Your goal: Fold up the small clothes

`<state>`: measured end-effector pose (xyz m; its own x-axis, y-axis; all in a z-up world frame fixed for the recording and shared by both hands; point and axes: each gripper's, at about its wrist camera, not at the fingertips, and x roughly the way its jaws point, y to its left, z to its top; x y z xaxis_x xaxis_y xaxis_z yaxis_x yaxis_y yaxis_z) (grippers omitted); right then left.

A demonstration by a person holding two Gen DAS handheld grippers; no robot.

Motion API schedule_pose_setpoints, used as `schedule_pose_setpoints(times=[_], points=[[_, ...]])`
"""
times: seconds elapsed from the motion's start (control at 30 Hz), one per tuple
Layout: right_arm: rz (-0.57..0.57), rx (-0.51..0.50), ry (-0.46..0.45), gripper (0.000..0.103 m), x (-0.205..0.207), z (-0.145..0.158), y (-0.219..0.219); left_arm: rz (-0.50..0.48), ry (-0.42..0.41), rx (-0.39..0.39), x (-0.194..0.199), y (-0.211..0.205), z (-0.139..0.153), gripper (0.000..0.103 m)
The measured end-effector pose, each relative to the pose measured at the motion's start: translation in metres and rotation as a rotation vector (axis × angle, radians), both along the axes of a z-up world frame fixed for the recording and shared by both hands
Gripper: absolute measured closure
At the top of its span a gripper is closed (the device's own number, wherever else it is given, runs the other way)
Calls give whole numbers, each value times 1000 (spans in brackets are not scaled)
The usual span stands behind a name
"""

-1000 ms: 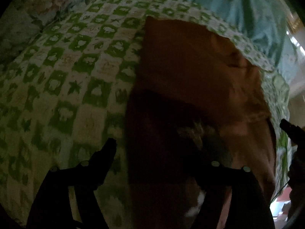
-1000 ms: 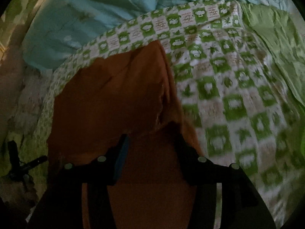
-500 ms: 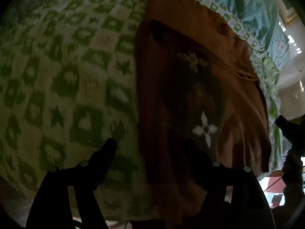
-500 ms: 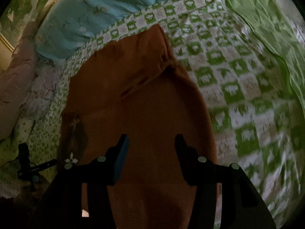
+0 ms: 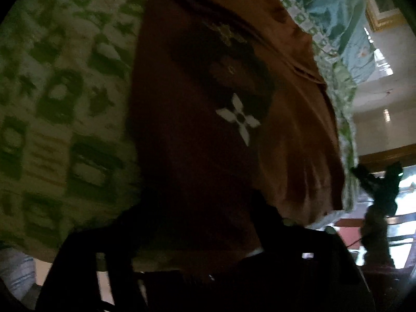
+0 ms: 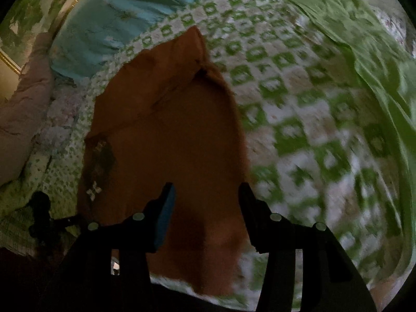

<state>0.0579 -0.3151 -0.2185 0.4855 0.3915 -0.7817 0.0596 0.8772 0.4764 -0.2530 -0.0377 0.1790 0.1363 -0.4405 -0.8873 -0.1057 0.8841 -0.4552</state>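
Observation:
A rust-orange small garment point(image 5: 286, 135) lies flat on a green-and-white checked bedspread point(image 5: 65, 98). A dark print with a white four-petal flower point(image 5: 238, 119) marks it. It also shows in the right wrist view point(image 6: 169, 135), reaching the bed's near edge. My left gripper point(image 5: 197, 208) is open, its dark fingers above the garment's near end, apart from it. My right gripper point(image 6: 205, 200) is open and empty above the garment's near end. The right gripper shows in the left wrist view point(image 5: 377, 184) beyond the bed edge.
A light blue sheet point(image 6: 124, 20) lies at the far side of the bed. A plain green cloth point(image 6: 364, 59) covers the right part. A pinkish pillow point(image 6: 20, 98) sits at the left. The bedspread point(image 6: 312, 130) stretches right of the garment.
Both grippers have pulled back toward the near bed edge and risen. More of the garment, with its flower print, has come into view. Both stay open.

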Motion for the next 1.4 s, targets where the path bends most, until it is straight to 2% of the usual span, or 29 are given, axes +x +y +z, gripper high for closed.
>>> schedule_pose_setpoints(times=[0.17,0.23,0.27,0.33,0.37,0.4,0.47,0.5,0.67,0.83,0.87,0.9,0.93,0.97,1.03,1.13,1.27,1.4], points=[[-10,55,66,51,-18,-24,-11,7,23,-45,-2,3,7,44],[6,104,92,51,-19,-36,-6,-19,23,-43,-2,-1,15,44],[17,125,104,51,-18,-41,-3,-37,21,-39,18,-3,9,44],[35,163,117,52,-17,-53,6,-78,14,-27,17,-13,23,46],[36,181,114,51,-16,-56,8,-94,9,-18,13,-17,30,49],[30,211,104,51,-16,-59,8,-115,4,4,9,-22,38,58],[2,285,97,51,-16,-65,1,-131,3,24,4,-27,54,69],[-14,324,96,52,-17,-67,-6,-129,6,21,7,-33,51,75],[-44,295,81,52,-23,-61,-25,-69,43,-31,2,-20,79,76],[-16,287,91,52,-20,-66,-21,-68,42,-12,-5,-34,104,77],[-11,298,89,55,-19,-67,-19,-72,37,-4,-8,-38,117,79],[-5,315,87,72,-18,-69,-16,-76,36,5,-1,-37,117,93],[3,321,91,86,-17,-72,-14,-87,35,14,-1,-40,128,96],[13,328,108,94,-16,-75,-11,-93,31,16,2,-38,132,97],[29,343,109,94,-18,-74,-7,-102,-1,17,-3,-41,161,98],[59,388,61,94,-23,-60,-6,-84,-41,-19,-6,-36,199,98],[64,421,-2,94,-18,-36,-8,-44,-94,-62,33,-14,222,98],[70,450,-76,94,6,-8,-5,-2,-187,-76,78,18,247,99]])
